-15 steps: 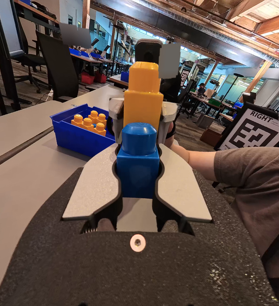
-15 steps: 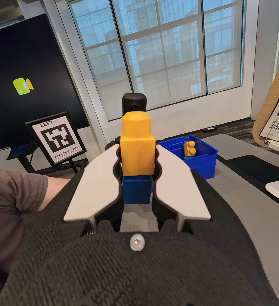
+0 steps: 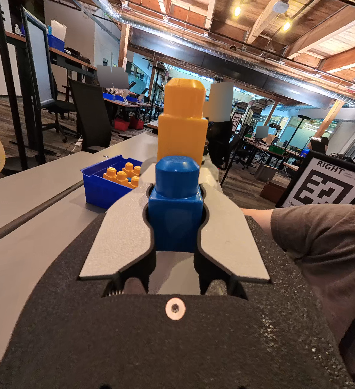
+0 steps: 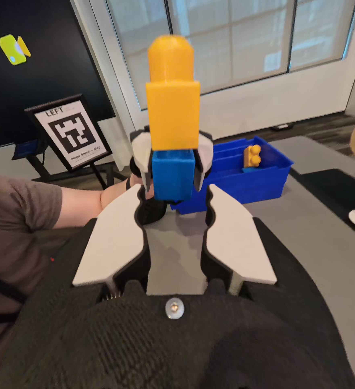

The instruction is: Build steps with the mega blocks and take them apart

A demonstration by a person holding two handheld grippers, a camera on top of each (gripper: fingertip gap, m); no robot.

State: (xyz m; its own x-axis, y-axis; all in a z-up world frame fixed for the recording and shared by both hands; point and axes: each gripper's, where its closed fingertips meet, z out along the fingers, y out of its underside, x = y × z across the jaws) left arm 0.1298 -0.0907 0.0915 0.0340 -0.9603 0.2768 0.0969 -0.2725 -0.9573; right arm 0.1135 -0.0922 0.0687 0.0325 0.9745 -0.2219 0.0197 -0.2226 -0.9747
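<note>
My left gripper [image 3: 175, 208] is shut on a blue block [image 3: 174, 216] and holds it above the grey table [image 3: 25, 273]. An orange block [image 3: 181, 130] stands upright on the blue block's far stud; the near stud is bare. In the right wrist view the same orange block [image 4: 173, 113] sits on the blue block [image 4: 172, 176], held between the left gripper's white fingers [image 4: 140, 155]. My right gripper [image 4: 175, 189] is open and empty, just short of the stack and not touching it.
A blue bin [image 3: 100, 189] with several orange blocks [image 3: 121, 174] stands on the table beyond the stack; it also shows in the right wrist view [image 4: 246, 185]. A black mat [image 4: 330, 189] lies right. The person's arm [image 3: 298, 231] reaches across. Marker signs [image 4: 73, 134] stand off the table. The tips of both grippers are at nearly the same place.
My right gripper has opened, let go of the orange block and drawn back. My left gripper still holds the blue block with the orange one on it.
</note>
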